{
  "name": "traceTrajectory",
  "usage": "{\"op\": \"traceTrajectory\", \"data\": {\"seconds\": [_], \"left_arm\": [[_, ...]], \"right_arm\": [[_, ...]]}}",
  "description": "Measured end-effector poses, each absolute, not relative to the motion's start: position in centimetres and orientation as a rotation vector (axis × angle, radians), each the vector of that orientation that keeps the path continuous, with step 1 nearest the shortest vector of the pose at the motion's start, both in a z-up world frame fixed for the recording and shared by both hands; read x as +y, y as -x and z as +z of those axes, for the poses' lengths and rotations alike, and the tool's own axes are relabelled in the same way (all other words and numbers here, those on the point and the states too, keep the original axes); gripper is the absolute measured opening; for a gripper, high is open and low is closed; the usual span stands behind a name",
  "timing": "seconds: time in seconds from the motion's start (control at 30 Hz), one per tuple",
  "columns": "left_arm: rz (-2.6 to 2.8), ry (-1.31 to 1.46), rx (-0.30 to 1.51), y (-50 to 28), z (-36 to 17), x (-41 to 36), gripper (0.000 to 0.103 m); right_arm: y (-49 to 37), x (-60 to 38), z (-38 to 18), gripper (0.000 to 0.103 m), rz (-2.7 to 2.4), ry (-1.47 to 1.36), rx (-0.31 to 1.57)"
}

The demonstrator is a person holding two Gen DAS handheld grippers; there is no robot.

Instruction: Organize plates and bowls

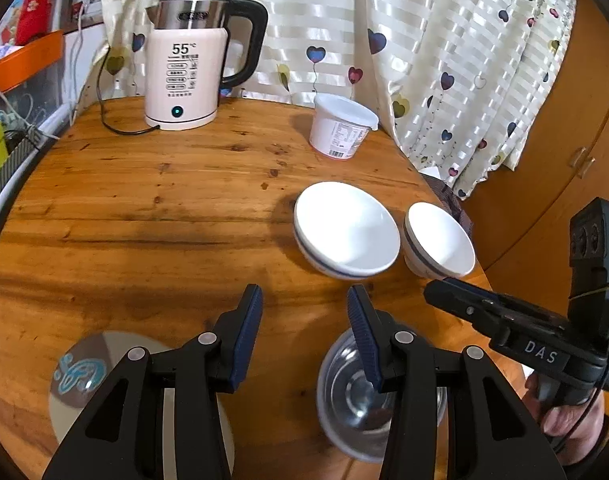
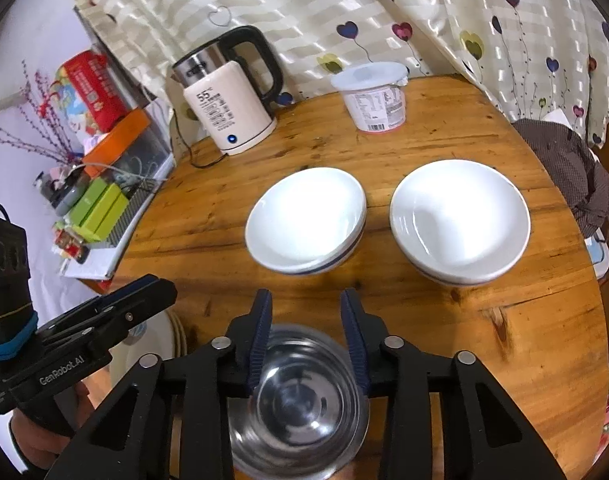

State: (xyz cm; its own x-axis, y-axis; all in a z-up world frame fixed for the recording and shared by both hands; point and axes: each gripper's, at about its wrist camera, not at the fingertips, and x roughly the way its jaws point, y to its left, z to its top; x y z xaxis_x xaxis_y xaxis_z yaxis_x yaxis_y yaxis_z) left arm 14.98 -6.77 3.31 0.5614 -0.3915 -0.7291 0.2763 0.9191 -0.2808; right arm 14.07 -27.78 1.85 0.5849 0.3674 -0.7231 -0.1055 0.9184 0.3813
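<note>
In the right wrist view, the steel bowl (image 2: 300,396) is seen on the desk (image 2: 484,320) between the right gripper (image 2: 306,308) fingers, spread and not yet pinching, so a rim grasp seems next; the left gripper (image 1: 304,304) is held spread, empty.

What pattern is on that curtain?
Cream stripes with coloured hearts on stems; the curtain shows best in the right wrist view.

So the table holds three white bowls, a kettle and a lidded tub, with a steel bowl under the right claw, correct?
Not quite: there are two white bowls, not three, one on the left and one on the right, as the right wrist view shows. The kettle, the lidded tub and the steel bowl under the right claw are as stated.
</note>
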Motion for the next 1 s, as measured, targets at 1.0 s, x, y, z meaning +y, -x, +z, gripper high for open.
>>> {"op": "traceTrajectory", "data": {"seconds": [1.0], "left_arm": [[-0.402, 0.210, 1.021, -22.6, -1.3, -9.9, 0.032]], "right_arm": [[-20.5, -28.8, -1.3, 0.021, 0.226, -0.392, 0.967]]}}
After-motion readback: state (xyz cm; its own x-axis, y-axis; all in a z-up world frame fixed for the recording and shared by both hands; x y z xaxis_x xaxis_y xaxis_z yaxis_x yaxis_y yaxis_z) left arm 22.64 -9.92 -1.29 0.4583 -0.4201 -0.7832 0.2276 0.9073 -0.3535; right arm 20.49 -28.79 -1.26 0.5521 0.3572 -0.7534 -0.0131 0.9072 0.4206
